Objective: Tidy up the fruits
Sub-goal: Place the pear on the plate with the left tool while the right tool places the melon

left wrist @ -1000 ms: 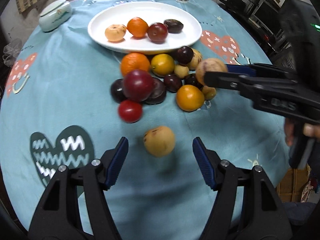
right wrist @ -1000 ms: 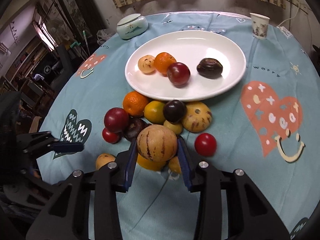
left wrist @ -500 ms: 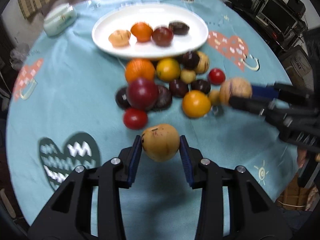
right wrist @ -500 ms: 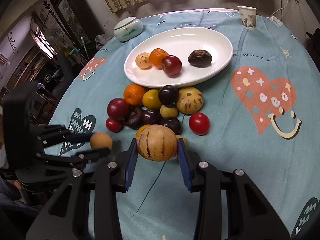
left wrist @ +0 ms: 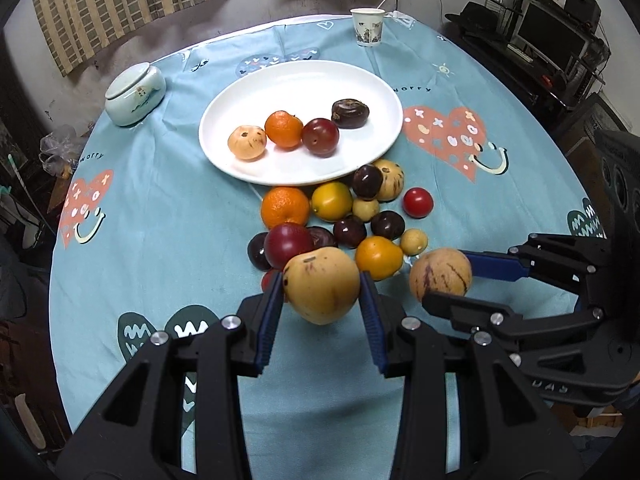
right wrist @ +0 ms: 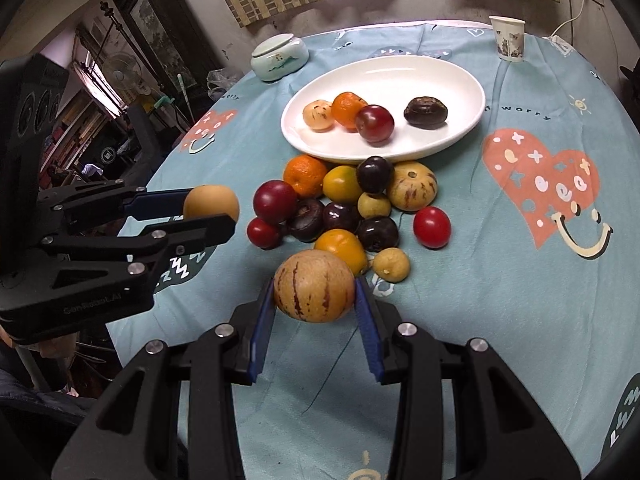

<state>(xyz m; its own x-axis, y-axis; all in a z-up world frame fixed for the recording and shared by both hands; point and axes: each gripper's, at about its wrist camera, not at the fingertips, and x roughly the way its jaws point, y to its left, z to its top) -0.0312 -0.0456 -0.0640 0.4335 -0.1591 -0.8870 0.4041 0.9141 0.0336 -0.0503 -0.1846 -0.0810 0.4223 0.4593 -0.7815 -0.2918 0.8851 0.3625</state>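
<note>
Looking down the left gripper [left wrist: 322,308] first: its blue pads are pinching a yellow-tan pear-like fruit [left wrist: 322,284], held up off the teal tablecloth [left wrist: 160,220]. Just to its right, the right gripper [left wrist: 448,280] comes in from the side, clamped on a striped pepino melon [left wrist: 440,274].

The right wrist view flips it: the pepino melon [right wrist: 314,286] sits squeezed between the right gripper [right wrist: 314,312] pads, and the left gripper [right wrist: 210,214] reaches in from the left edge with the yellow-tan fruit [right wrist: 212,202] at its tips.

Past both grippers is the loose pile [right wrist: 344,208] on the cloth, sitting right between the held fruit and the plate: oranges, a yellow citrus, dark plums, a red plum, small yellow ones, another striped pepino and two cherry tomatoes. From the left wrist, one tomato [left wrist: 269,279] is mostly hidden behind the pad and the held fruit; the right wrist shows it [right wrist: 263,233] in full.

Behind the pile, touching its far edge, is the white oval plate [left wrist: 360,80] with four fruits on it: a pale spotted one, an orange, a red plum and a dark brown wrinkly one.

Furthest back there's a pale ceramic lidded jar [left wrist: 135,94] off to the left and a paper cup [left wrist: 367,27] near the table's far edge. Only the left view catches the monitor and shelves [left wrist: 552,44]; only the right view shows the standing fan [right wrist: 118,74].
</note>
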